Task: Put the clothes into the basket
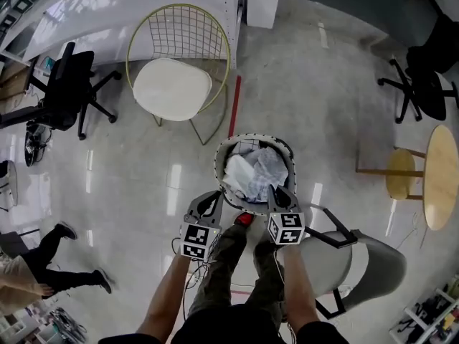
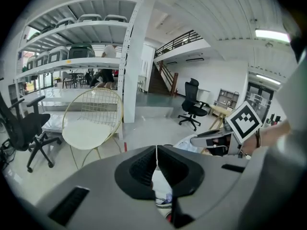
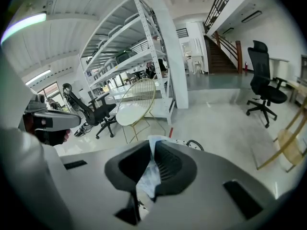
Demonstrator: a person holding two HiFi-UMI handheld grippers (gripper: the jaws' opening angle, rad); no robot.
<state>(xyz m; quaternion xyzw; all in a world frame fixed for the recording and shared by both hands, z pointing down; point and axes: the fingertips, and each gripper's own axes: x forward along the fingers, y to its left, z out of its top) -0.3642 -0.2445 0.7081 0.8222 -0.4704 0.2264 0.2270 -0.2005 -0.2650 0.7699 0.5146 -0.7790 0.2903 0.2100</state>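
The glossy floor (image 1: 323, 106) is carrying a gold wire chair (image 1: 179, 63) at the far left. Nearer, a round basket (image 1: 219, 165) is holding the crumpled pale clothes (image 1: 251, 174). At the basket's near rim, the right hand-held gripper (image 3: 152, 152) is pinching a fold of those clothes between its jaws. The left hand-held gripper (image 2: 156, 152) is hanging just left of the rim, its jaws pressed together.

Pale clothes (image 1: 252, 173) lie in a round basket (image 1: 218, 166) on the floor. The left hand-held gripper (image 1: 213, 196) and right hand-held gripper (image 1: 277, 190) are at its near rim.
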